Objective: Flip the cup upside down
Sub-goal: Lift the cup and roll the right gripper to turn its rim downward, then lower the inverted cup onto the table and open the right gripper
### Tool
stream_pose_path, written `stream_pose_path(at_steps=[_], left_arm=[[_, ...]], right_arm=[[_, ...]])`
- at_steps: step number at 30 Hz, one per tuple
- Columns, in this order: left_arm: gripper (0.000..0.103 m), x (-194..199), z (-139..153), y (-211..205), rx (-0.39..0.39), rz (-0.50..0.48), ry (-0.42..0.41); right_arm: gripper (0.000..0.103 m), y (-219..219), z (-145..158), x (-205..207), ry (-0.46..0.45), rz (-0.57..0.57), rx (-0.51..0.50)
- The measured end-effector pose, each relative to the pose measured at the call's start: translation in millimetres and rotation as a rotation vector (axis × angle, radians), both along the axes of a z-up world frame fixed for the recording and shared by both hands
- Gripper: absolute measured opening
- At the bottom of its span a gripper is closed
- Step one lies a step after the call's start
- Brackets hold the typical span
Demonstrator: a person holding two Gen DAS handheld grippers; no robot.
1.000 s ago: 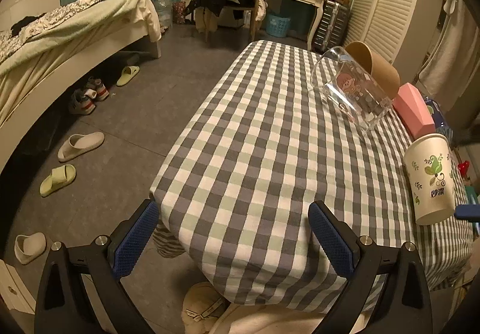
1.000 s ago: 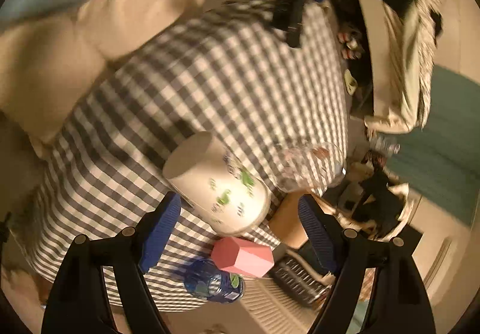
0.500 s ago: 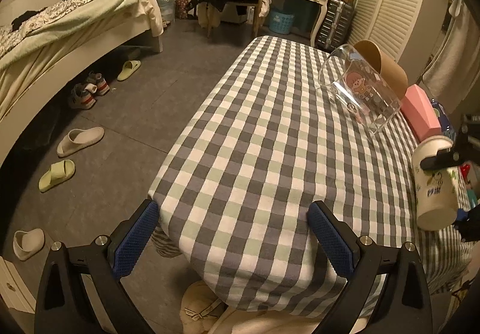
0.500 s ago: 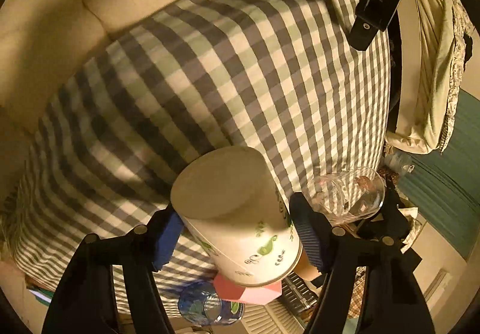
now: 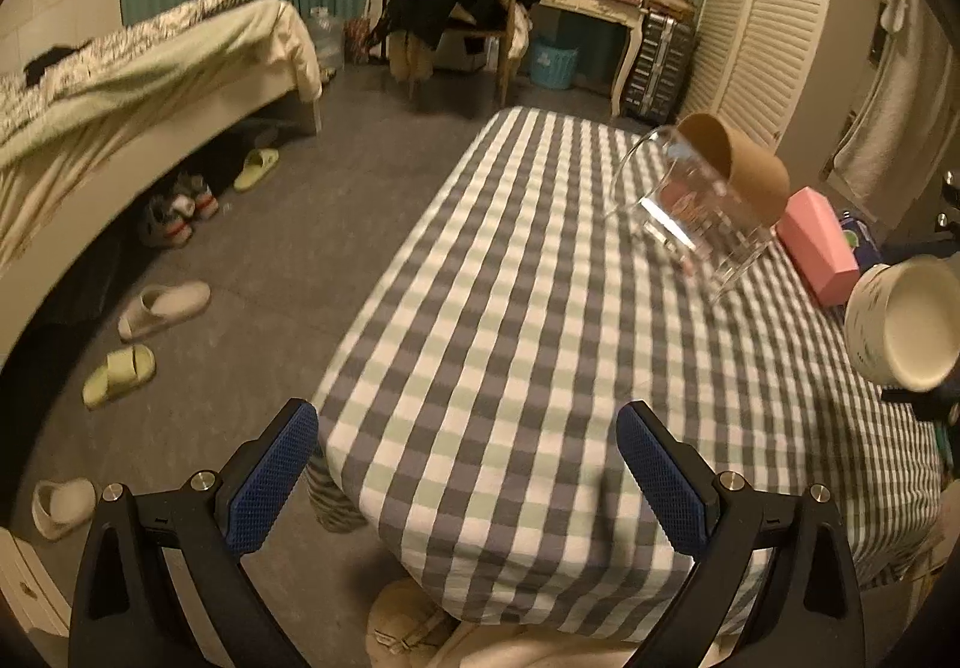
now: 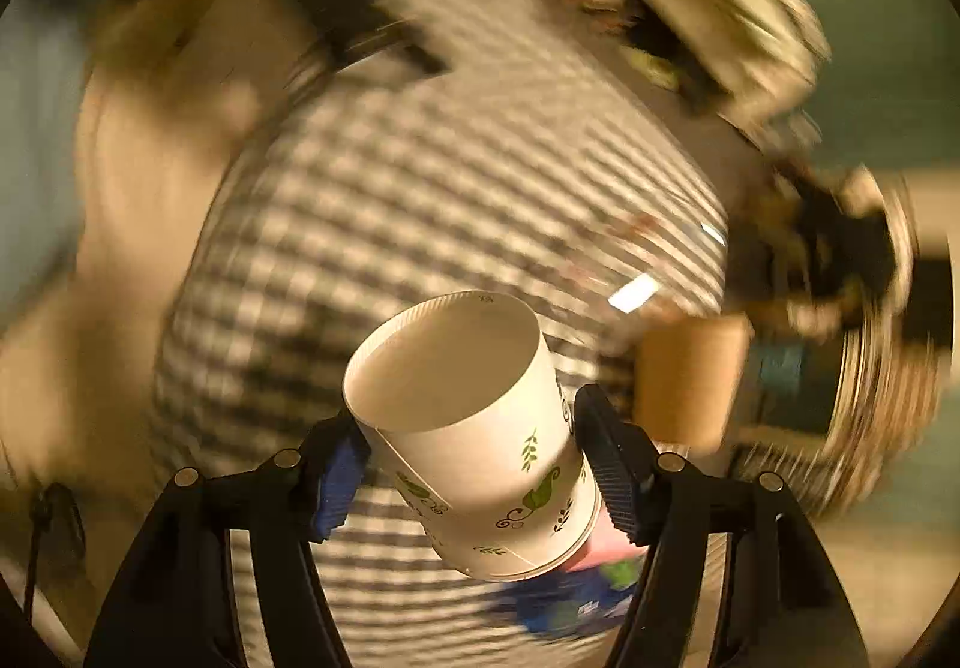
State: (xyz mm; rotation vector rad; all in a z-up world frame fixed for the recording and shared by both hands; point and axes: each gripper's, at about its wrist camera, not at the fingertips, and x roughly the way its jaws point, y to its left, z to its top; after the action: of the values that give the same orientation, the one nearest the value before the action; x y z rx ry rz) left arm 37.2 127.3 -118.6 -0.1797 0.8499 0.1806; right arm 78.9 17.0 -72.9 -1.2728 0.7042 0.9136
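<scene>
Right claw (image 6: pixel 468 464) pinching the paper cup (image 6: pixel 474 428) at mid-wall, one pad on each side, cup lifted off the checked table (image 6: pixel 420 176). Background smeared, so the wrist reads as mid-rotation; I judge the flip about half done. To do it well: hold squeeze constant, thin wall will dent or slip; finish the roll before lowering; set the rim flat on bare cloth, away from the glass jug (image 5: pixel 690 212) and brown tube (image 5: pixel 750 170).

Cup sits lower centre of the right wrist view, between the jaws. In the left view it is at the right edge (image 5: pixel 906 326), end-on. Left claw (image 5: pixel 468 470) spread wide, holding nothing, low in frame.
</scene>
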Motion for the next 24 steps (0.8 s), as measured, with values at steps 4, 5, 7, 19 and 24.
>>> stream_pose_path(at_steps=[4, 5, 7, 19, 24], left_arm=[[0.102, 1, 10, -9, 0.012, -0.015, -0.022], [0.102, 2, 12, -11, 0.015, -0.018, -0.023], [0.102, 4, 15, -19, 0.028, -0.030, -0.031], [0.102, 13, 24, -67, 0.058, -0.096, -0.074], [0.102, 13, 19, -78, 0.012, -0.104, -0.088]], right_arm=[[0.066, -31, 19, 15, 0.043, -0.308, 0.327], [0.066, -39, 19, 15, 0.036, -0.372, 0.390], [0.066, -60, 17, 17, 0.025, -0.537, 0.541], [0.066, -123, -13, -5, -0.129, -1.087, 0.997], [0.066, -137, -22, -14, -0.193, -1.086, 1.041]])
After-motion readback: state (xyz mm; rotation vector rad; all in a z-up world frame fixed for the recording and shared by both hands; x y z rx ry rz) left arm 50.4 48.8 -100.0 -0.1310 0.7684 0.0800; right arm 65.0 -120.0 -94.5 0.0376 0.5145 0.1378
